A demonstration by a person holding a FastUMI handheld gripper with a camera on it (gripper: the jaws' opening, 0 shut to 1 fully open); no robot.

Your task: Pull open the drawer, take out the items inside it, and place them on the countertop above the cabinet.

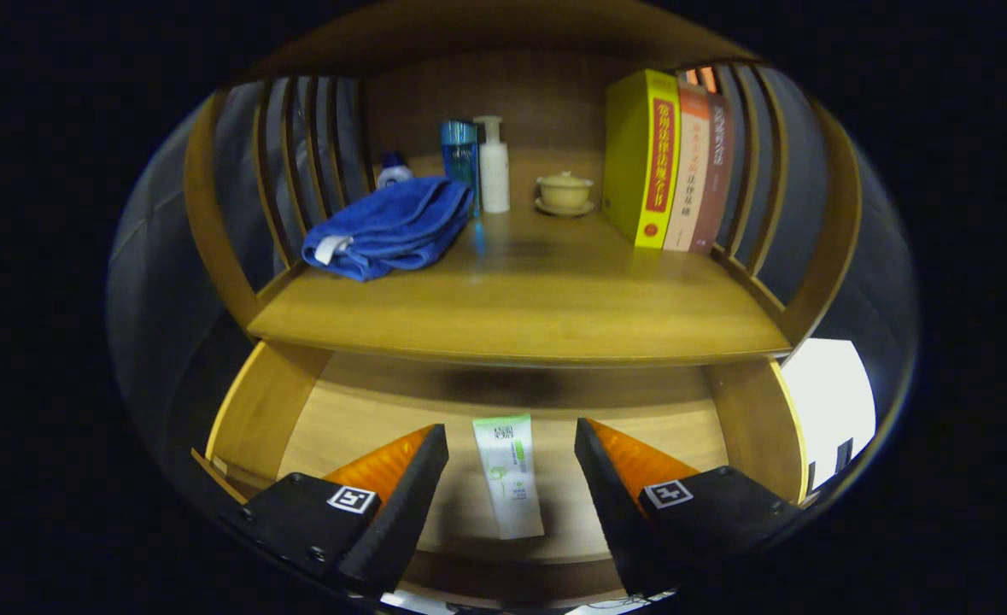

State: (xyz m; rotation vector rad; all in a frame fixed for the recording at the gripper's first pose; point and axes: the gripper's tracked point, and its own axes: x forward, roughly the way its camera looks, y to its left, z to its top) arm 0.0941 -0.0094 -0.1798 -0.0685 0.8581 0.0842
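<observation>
**Tool spread wide above tube in open drawer**

The tool is seen with its fingers set wide apart, nothing being gripped or touched by either. Both fingers are held over the open drawer, one on each side of the tube, which is seen in the gap between them without contact.

The tube is white with green marking and a flat crimped end. It is laid lengthwise on the drawer floor, roughly along the line of the fingers, about midway between the drawer's side walls. Nothing else can be made out in the drawer, though its front part is hidden behind the fingers. The drawer is made of pale wood and is pulled out below the surface.

On the surface several things are set. A folded blue towel is laid toward the left side, with a small white-capped bottle partly hidden behind it. Just beside the towel a blue bottle and a white pump bottle are stood upright, close together. A small lidded cup on a saucer is placed to their right, and beyond that three books are stood upright against the slatted side of the cabinet.
</observation>
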